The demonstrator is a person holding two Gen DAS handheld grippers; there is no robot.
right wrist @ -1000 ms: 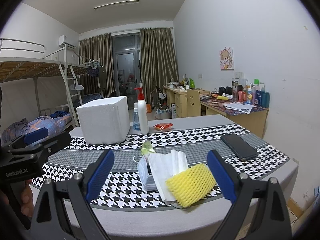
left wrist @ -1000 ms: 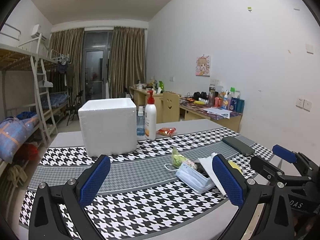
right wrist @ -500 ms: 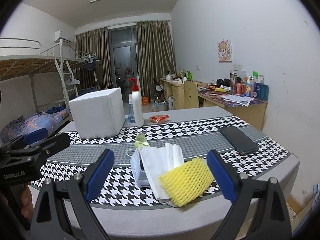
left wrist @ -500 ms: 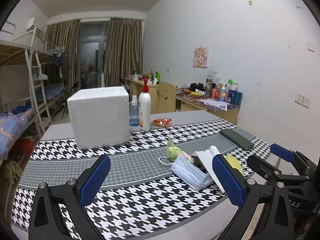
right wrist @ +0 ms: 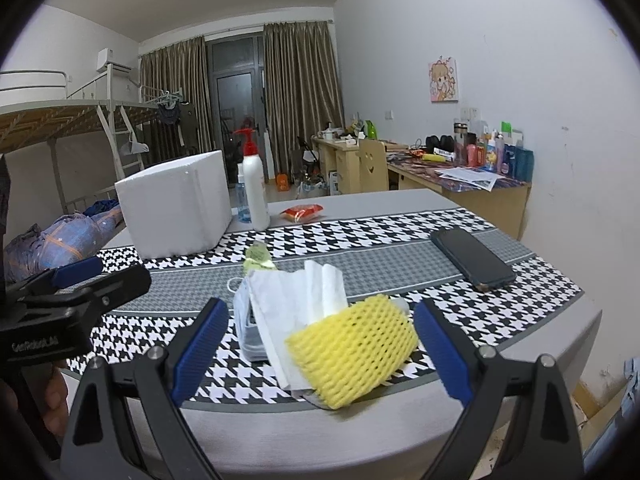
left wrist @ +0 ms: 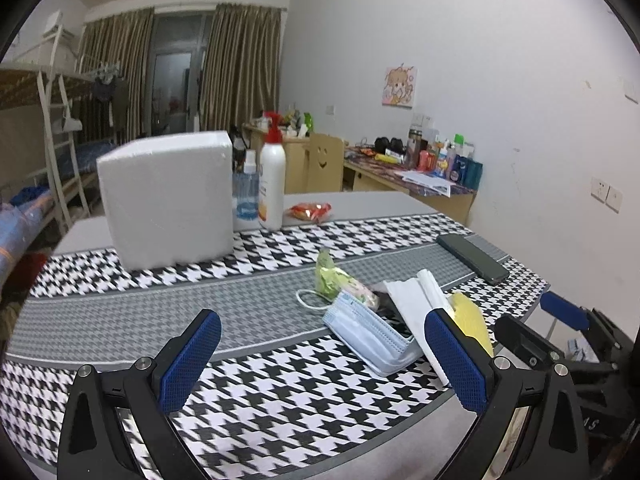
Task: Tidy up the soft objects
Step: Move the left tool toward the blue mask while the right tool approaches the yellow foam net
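A pile of soft things lies on the houndstooth table runner [left wrist: 248, 392]: a yellow foam net [right wrist: 354, 346], white folded tissue [right wrist: 308, 292], a pale blue face mask [left wrist: 370, 334] and a green wrapper [left wrist: 330, 274]. In the left wrist view the net [left wrist: 470, 320] shows just behind my right fingertip. My left gripper [left wrist: 320, 360] is open and empty, low over the runner, left of the pile. My right gripper [right wrist: 320, 354] is open and empty, with the foam net between its fingers' line of sight at the table's near edge.
A white foam box [left wrist: 168, 200] stands at the back left of the table, with a white pump bottle [left wrist: 272, 184] and a small blue bottle [left wrist: 244, 196] beside it. A red snack packet [left wrist: 310, 212] and a black phone [right wrist: 472, 258] lie on the table. Desks and a bunk bed stand behind.
Both grippers have moved lower and closer to the table and the pile; the pile now looks larger in both views. Both stay open.
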